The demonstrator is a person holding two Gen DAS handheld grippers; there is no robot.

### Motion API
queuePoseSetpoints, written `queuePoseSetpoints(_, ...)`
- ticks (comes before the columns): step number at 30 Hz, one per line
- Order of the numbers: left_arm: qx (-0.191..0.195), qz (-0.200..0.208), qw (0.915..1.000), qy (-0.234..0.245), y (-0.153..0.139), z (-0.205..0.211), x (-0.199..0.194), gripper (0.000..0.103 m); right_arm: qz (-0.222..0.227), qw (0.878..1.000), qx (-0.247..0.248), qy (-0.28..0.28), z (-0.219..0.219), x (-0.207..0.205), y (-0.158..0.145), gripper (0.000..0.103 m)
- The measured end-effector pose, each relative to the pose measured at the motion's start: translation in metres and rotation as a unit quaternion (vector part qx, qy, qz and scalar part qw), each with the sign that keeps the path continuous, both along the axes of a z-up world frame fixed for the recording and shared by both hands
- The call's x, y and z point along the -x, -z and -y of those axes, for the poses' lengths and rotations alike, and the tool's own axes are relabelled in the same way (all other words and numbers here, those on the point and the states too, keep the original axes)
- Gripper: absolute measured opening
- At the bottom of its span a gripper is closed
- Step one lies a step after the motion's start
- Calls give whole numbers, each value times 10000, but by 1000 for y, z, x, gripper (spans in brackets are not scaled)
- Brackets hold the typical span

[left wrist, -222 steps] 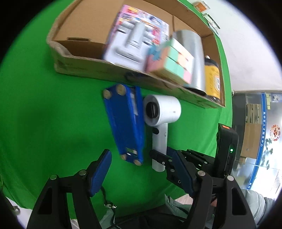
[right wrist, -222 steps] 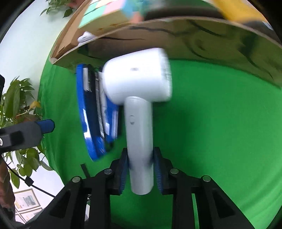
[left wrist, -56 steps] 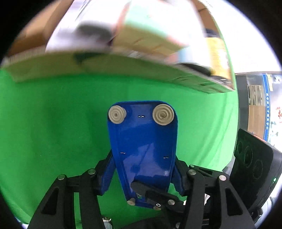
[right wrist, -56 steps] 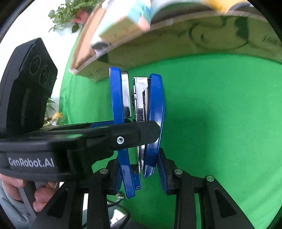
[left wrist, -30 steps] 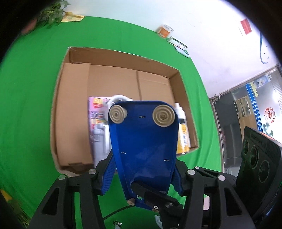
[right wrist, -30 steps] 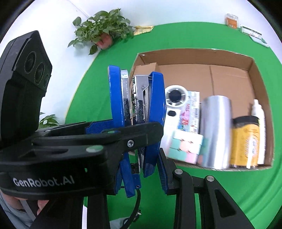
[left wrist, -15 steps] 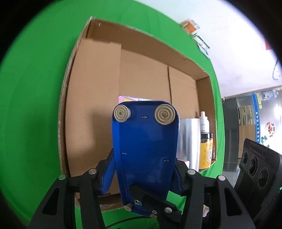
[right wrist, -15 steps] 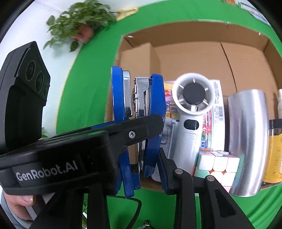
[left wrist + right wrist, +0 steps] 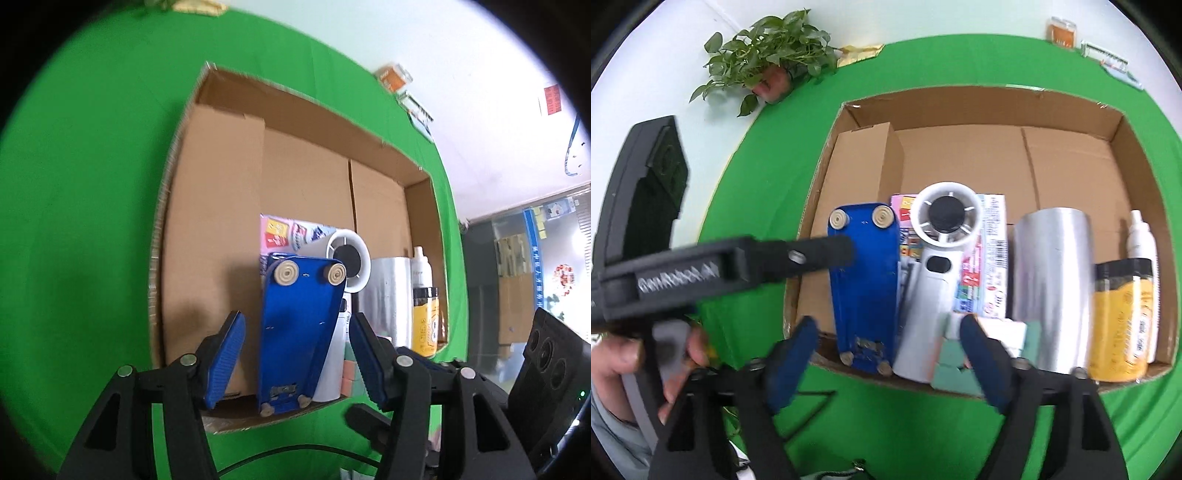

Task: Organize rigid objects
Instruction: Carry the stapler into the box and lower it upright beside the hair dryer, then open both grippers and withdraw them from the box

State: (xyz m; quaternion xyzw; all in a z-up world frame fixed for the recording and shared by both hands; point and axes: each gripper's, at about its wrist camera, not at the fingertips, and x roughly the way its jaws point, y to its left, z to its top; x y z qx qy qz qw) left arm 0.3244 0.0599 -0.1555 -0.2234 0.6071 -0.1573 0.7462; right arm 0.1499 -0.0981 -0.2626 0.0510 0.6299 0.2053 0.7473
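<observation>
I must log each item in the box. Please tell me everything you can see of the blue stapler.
The blue stapler lies in the cardboard box at its near-left part, underside up: glossy blue base, beige round feet at both ends. It lies beside the white handheld fan. Both grippers are open; neither touches it.

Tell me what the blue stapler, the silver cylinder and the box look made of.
Blue stapler: glossy painted metal or plastic, unclear which, with pale rubbery feet. Silver cylinder: brushed metal look with soft streaked reflections. Box: matte brown corrugated cardboard with visible folds.
</observation>
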Motion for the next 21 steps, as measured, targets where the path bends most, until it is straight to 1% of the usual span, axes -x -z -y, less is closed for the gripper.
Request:
queuePoseSetpoints(2,-302,303,9991,-67,-16,-2,12,59,76,9999,74,-6,6,8,-7,92)
queuePoseSetpoints(4,-551,540,9970,-112,-29,0,22,60,118,9998,130,44,16,17,-17,94)
queuePoseSetpoints(5,-741,725,9945,-156,-37,1,28,61,150,9997,147,88,22,22,-22,96)
queuePoseSetpoints(7,-1142,1110,9869,-250,-53,6,40,72,240,9993,264,144,32,29,-34,96)
queuePoseSetpoints(8,-1339,1295,9820,-322,-62,9,50,74,289,9989,335,165,36,33,-40,96)
queuePoseSetpoints(10,-1489,1471,9769,-443,-74,14,63,74,386,9981,417,228,48,42,-54,96)
queuePoseSetpoints(13,-1601,1659,9712,-605,-92,22,81,74,533,9968,501,322,67,59,-78,97)
queuePoseSetpoints(16,-1983,1831,9594,-823,-111,39,97,74,730,9943,666,397,88,74,-99,97)
queuePoseSetpoints(18,-2124,1975,9523,-953,-125,50,107,74,811,9934,666,464,106,83,-112,97)
queuePoseSetpoints(20,-2254,2166,9432,-1123,-144,66,123,74,913,9925,650,480,125,93,-124,97)
queuePoseSetpoints(21,-2285,2216,9408,-1165,-150,72,128,74,964,9920,646,491,133,98,-129,97)
